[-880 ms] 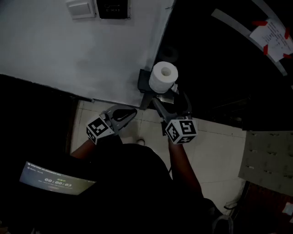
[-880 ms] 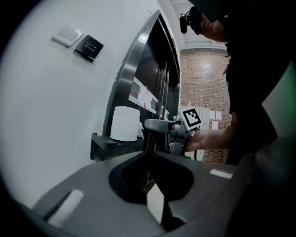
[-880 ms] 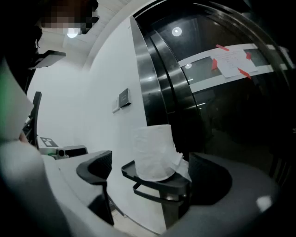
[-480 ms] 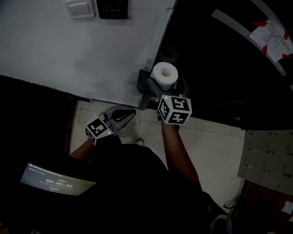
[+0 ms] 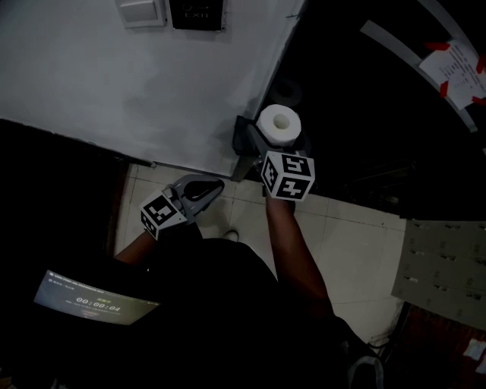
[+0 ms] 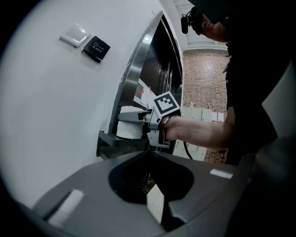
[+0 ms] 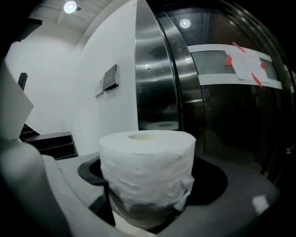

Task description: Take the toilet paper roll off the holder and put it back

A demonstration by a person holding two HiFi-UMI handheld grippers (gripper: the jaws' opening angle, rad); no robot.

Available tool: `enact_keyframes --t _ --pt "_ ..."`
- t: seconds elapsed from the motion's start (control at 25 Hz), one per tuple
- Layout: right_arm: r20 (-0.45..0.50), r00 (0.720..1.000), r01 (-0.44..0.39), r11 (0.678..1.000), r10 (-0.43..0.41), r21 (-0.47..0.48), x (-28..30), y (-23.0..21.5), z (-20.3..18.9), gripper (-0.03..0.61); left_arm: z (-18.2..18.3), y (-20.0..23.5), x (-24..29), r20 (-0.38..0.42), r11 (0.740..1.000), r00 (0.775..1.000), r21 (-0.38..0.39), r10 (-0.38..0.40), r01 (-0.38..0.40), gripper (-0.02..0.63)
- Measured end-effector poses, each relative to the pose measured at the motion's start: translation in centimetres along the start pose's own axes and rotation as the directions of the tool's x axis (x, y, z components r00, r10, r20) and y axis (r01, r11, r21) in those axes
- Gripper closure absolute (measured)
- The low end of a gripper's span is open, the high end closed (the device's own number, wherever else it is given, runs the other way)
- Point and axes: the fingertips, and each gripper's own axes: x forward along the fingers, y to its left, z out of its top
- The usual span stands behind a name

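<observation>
A white toilet paper roll stands upright on a dark holder fixed at the wall's corner. My right gripper reaches up to it, the marker cube just below the roll. In the right gripper view the roll stands between the wide jaws, with a dark gap on its right side, so that gripper is open around it. The left gripper hangs lower left over the floor, its fingers meeting at the tips, nothing in it. From the left gripper view the roll and holder show ahead.
The white wall carries a light switch and a black plate. To the right is a dark curved glass door with a taped paper. A tiled floor lies below, with a timer screen at lower left.
My right gripper has moved up and forward to the roll, and its jaws now stand on either side of it. The left gripper has stayed where it was.
</observation>
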Motion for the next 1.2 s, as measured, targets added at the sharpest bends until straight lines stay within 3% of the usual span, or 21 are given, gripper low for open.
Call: enact_keyframes --t 0.36,0.68,1.2 --pt "-0.013 0.999 -0.029 0.999 0.029 -0.016 -0.1 0.5 0.1 0.112 0.2 -0.5 0.3 0.007 1.000 1.000 0.006 -0.004 0.004 0.609" --pt "0.009 1.000 -0.022 0.996 0.023 -0.090 -1.2 0.5 1.0 0.112 0.0 -0.7 0.3 0.006 1.000 1.000 0.006 0.000 0.000 0.609" --pt "0.041 0.993 0.116 0.993 -0.114 -0.026 -5.0 -9.0 1.2 0.112 -0.2 -1.3 0.7 -0.001 1.000 1.000 0.013 -0.028 0.028 0.609"
